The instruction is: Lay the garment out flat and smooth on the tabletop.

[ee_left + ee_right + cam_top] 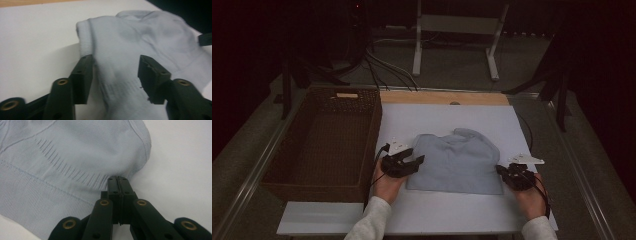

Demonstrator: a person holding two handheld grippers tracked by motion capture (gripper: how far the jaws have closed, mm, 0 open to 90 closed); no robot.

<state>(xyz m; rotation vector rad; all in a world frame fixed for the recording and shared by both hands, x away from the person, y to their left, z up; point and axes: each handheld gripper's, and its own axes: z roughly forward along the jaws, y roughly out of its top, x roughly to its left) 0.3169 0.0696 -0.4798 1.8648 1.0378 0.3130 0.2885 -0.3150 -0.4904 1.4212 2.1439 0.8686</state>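
Here the left gripper (pixel 115 75) has fingers spread over the blue sweater (pixel 457 162) — the right gripper's (pixel 119 182) are pressed together at its hem.

The sweater (pixel 62 165) runs off the top and left edges in the right gripper view. Whether the closed right gripper (pixel 119 180) pinches cloth can't be told. Background beyond the table (pixel 442 210) sinks into darkness.
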